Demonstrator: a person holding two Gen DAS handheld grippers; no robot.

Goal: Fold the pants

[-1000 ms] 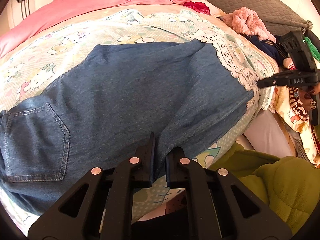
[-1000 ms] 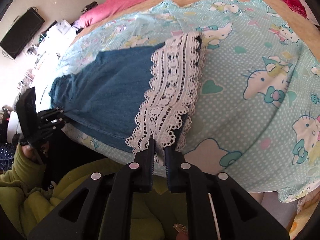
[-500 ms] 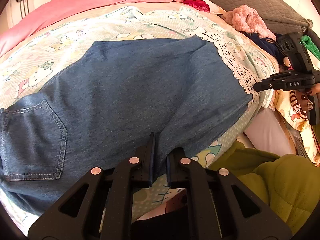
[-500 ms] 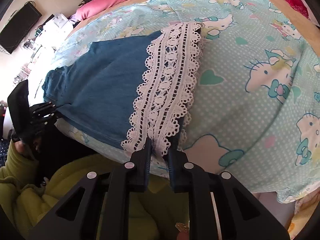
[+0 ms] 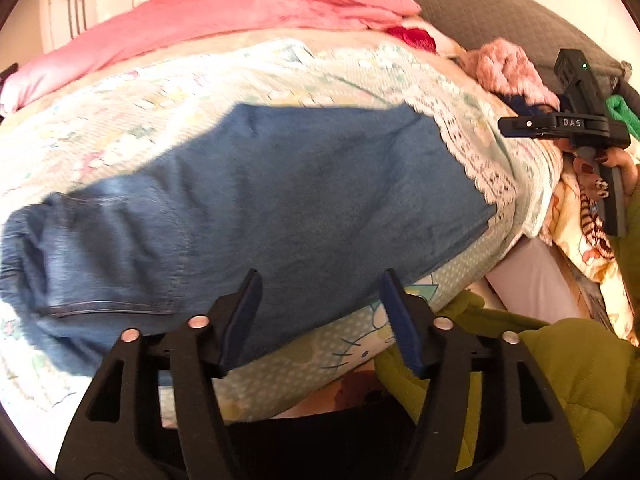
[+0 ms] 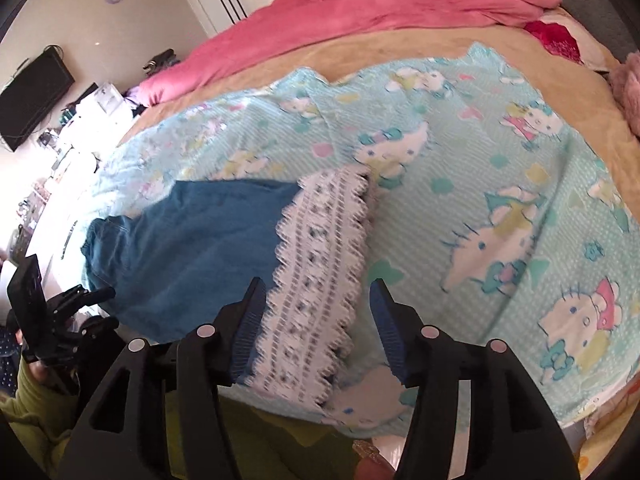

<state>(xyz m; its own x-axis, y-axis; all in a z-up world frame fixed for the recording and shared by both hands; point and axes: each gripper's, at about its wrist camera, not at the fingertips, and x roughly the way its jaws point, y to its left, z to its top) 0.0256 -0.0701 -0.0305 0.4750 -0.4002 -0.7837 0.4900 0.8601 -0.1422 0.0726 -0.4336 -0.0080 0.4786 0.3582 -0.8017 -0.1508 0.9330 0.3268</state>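
Observation:
Blue denim pants [image 5: 280,200] lie flat across the cartoon-print bedsheet [image 5: 200,92], the waist and back pocket at the left, the white lace hem [image 5: 472,152] at the right. My left gripper [image 5: 318,276] hangs just above the pants' near edge with its jaws opening and no cloth pinched between them. In the right wrist view the lace hem [image 6: 320,272] lies under my right gripper [image 6: 316,284], whose jaws are also opening, lifted off the cloth. Each gripper shows in the other's view: the right gripper [image 5: 508,126] at the far right, the left gripper [image 6: 100,296] at the far left.
A pink duvet [image 6: 380,4] is bunched along the far side of the bed. Pink fluffy clothes [image 5: 508,68] and a grey pillow [image 5: 480,4] sit at the head end. A green-sleeved arm [image 5: 560,360] is near the bed edge. Cluttered furniture [image 6: 72,128] stands beyond the bed.
Both grippers let go of the pants' near edge: their jaws went from shut on the denim and lace to wide apart, and both lifted slightly away from the cloth.

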